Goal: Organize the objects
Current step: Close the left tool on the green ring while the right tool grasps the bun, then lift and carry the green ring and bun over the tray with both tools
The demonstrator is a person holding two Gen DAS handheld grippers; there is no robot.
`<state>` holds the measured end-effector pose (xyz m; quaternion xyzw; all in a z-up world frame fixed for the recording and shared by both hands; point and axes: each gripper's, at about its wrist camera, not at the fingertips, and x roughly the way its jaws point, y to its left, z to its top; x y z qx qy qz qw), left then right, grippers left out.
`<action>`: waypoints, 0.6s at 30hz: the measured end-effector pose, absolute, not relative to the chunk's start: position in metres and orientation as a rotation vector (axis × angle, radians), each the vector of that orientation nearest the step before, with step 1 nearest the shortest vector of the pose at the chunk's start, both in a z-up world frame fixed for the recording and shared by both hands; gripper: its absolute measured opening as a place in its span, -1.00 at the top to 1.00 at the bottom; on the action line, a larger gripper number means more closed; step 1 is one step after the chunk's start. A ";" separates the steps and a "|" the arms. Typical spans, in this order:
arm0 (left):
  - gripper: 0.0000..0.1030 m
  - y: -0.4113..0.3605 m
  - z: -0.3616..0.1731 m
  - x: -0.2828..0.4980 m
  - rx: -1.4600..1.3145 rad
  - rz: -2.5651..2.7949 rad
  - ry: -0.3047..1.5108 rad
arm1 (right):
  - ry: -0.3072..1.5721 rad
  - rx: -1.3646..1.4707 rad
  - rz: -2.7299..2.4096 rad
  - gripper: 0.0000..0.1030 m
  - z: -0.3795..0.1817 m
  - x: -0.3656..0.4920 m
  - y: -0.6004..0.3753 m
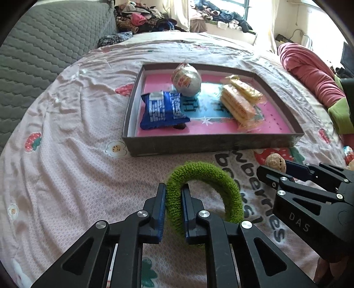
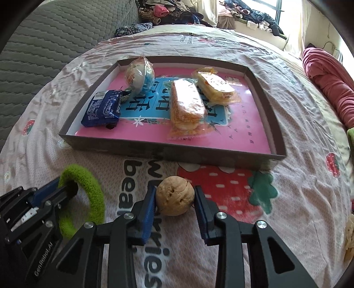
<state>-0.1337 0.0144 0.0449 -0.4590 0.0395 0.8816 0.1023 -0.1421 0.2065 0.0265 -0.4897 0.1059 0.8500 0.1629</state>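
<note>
My left gripper (image 1: 173, 191) is shut on the near side of a fuzzy green ring (image 1: 212, 177), which arches over the bedsheet; the ring (image 2: 88, 192) also shows at the left of the right wrist view. My right gripper (image 2: 174, 195) is shut on a brown walnut (image 2: 174, 196), its blue pads pressing both sides; the walnut (image 1: 275, 162) peeks past that gripper in the left wrist view. Beyond both lies a shallow dark box (image 1: 212, 145) with a pink floor. It holds a blue snack pack (image 1: 162, 109), a round wrapped bun (image 1: 187, 79) and two orange wrapped cakes (image 1: 240, 102).
A pink strawberry-print sheet (image 2: 298, 195) covers the bed. A grey quilted cover (image 1: 39, 51) lies at the left, a heap of clothes (image 1: 146, 18) at the back, and a rolled red blanket (image 1: 309, 71) at the right. Small wrapped items (image 1: 348, 155) sit at the far right edge.
</note>
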 end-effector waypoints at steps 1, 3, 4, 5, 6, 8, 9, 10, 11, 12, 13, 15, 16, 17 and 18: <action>0.74 0.015 0.048 -0.132 -1.352 2.606 0.122 | 0.303 -1.390 2.426 0.33 0.030 -0.139 0.207; 0.74 0.016 0.053 -0.129 -1.349 2.610 0.128 | 0.303 -1.383 2.429 0.33 0.036 -0.134 0.207; 0.74 0.016 0.056 -0.127 -1.346 2.612 0.126 | 0.306 -1.377 2.430 0.33 0.039 -0.131 0.207; 0.74 0.016 0.059 -0.125 -1.342 2.616 0.126 | 0.307 -1.371 2.430 0.33 0.043 -0.127 0.207; 0.74 0.016 0.063 -0.122 -1.336 2.620 0.127 | 0.305 -1.365 2.434 0.33 0.047 -0.125 0.207; 0.74 0.018 0.072 -0.116 -1.321 2.627 0.132 | 0.308 -1.350 2.439 0.33 0.056 -0.118 0.207; 0.74 0.018 0.076 -0.114 -1.314 2.630 0.134 | 0.309 -1.339 2.444 0.33 0.060 -0.114 0.208; 0.74 0.018 0.080 -0.112 -1.306 2.634 0.137 | 0.310 -1.332 2.445 0.33 0.064 -0.112 0.208; 0.74 0.019 0.085 -0.109 -1.297 2.637 0.141 | 0.310 -1.318 2.450 0.33 0.070 -0.108 0.208; 0.74 0.019 0.089 -0.106 -1.288 2.640 0.142 | 0.308 -1.307 2.455 0.33 0.076 -0.105 0.208; 0.74 0.020 0.093 -0.104 -1.278 2.645 0.145 | 0.307 -1.298 2.458 0.33 0.079 -0.103 0.208; 0.74 0.021 0.102 -0.098 -1.261 2.651 0.150 | 0.303 -1.271 2.467 0.33 0.090 -0.097 0.208; 0.74 0.022 0.106 -0.097 -1.254 2.654 0.150 | 0.304 -1.265 2.469 0.33 0.094 -0.095 0.208; 0.74 0.023 0.111 -0.094 -1.245 2.658 0.150 | 0.303 -1.255 2.474 0.33 0.100 -0.093 0.208; 0.74 0.023 0.116 -0.093 -1.238 2.661 0.152 | 0.300 -1.248 2.478 0.33 0.104 -0.092 0.208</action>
